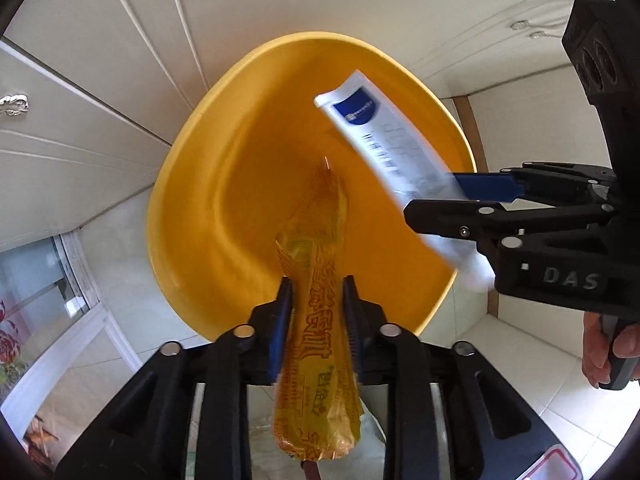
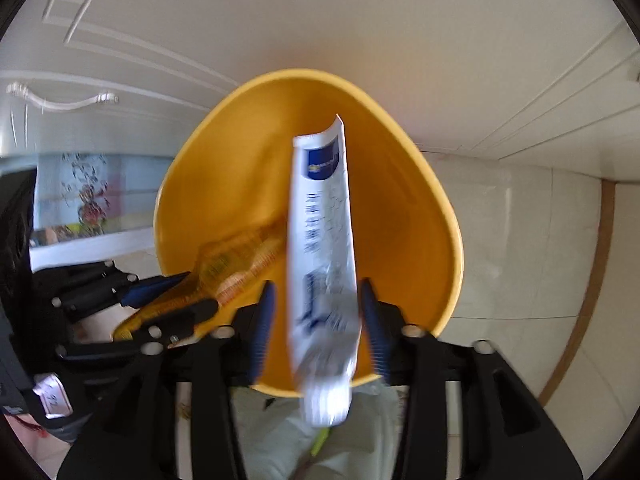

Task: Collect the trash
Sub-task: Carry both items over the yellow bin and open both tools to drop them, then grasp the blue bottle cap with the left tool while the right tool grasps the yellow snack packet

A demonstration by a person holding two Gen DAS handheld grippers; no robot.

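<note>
Left wrist view is showing both items hanging over the yellow bin (image 1: 192, 200): the left gripper (image 1: 316, 320) is loosening around the orange wrapper (image 1: 316, 344) and the right gripper (image 2: 320, 328) is standing wide of the white tube (image 2: 324, 248), so both should be released fully above the bin's middle, clear of its rim.

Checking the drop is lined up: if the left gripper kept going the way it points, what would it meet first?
Most likely the inside of the yellow bin: the left gripper points into its mouth, with the yellow wrapper between its fingers.
</note>
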